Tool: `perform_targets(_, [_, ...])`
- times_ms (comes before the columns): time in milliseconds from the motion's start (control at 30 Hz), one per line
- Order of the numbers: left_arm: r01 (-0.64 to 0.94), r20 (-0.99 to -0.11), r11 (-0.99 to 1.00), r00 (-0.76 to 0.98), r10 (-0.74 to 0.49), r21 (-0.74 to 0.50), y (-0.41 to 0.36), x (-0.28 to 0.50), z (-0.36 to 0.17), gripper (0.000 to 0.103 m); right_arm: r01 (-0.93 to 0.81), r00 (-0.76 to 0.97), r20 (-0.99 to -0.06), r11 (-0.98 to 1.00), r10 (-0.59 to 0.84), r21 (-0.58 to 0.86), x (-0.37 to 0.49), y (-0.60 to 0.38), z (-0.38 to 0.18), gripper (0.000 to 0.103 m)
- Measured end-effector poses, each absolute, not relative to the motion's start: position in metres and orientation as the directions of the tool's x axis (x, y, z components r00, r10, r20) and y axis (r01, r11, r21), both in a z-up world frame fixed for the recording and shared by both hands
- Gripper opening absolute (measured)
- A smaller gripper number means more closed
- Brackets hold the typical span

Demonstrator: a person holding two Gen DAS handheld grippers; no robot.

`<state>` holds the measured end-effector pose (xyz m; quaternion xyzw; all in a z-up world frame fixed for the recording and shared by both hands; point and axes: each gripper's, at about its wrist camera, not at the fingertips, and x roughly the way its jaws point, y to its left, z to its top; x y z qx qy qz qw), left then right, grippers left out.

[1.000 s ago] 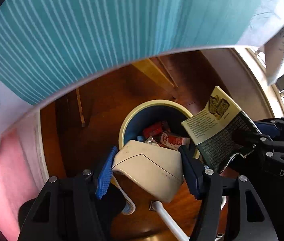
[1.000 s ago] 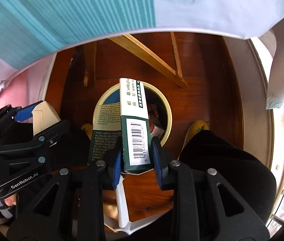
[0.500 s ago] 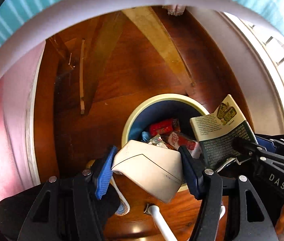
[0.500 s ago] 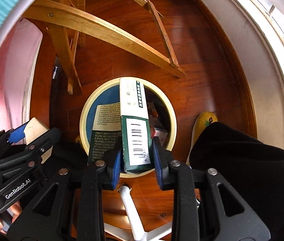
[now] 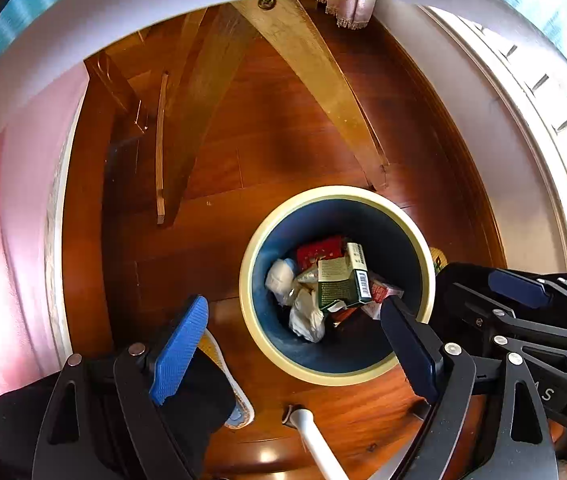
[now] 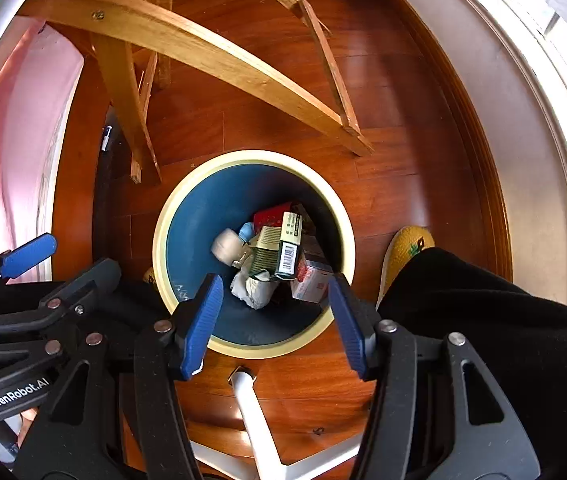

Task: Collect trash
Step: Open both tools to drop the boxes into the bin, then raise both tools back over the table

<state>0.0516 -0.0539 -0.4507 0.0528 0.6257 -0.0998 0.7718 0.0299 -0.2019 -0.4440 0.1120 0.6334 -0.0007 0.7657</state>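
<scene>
Both grippers are held over the bin, pointing steeply down. The left gripper is seen with its jaws opening, nothing between them; the right gripper likewise, its jaws opening and bare. The trash is found in the bin's bottom: a green box, long axis running 12 to 6, atop a crumpled white wad. From the right jaws the box lies at 12; from the left, at 1. No further trash is seen near either gripper.
</scene>
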Motion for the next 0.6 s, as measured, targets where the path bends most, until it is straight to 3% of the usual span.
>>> perform_targets(600, [0.199, -0.976, 0.979, 0.201, -0.086, -0.045, -0.0495, 0.0505, -0.4474, 0.089, 0.123, 0.192, -0.970, 0.977, 0.150, 0.175, 0.0309, -0.1977, -0.4456, 0.053])
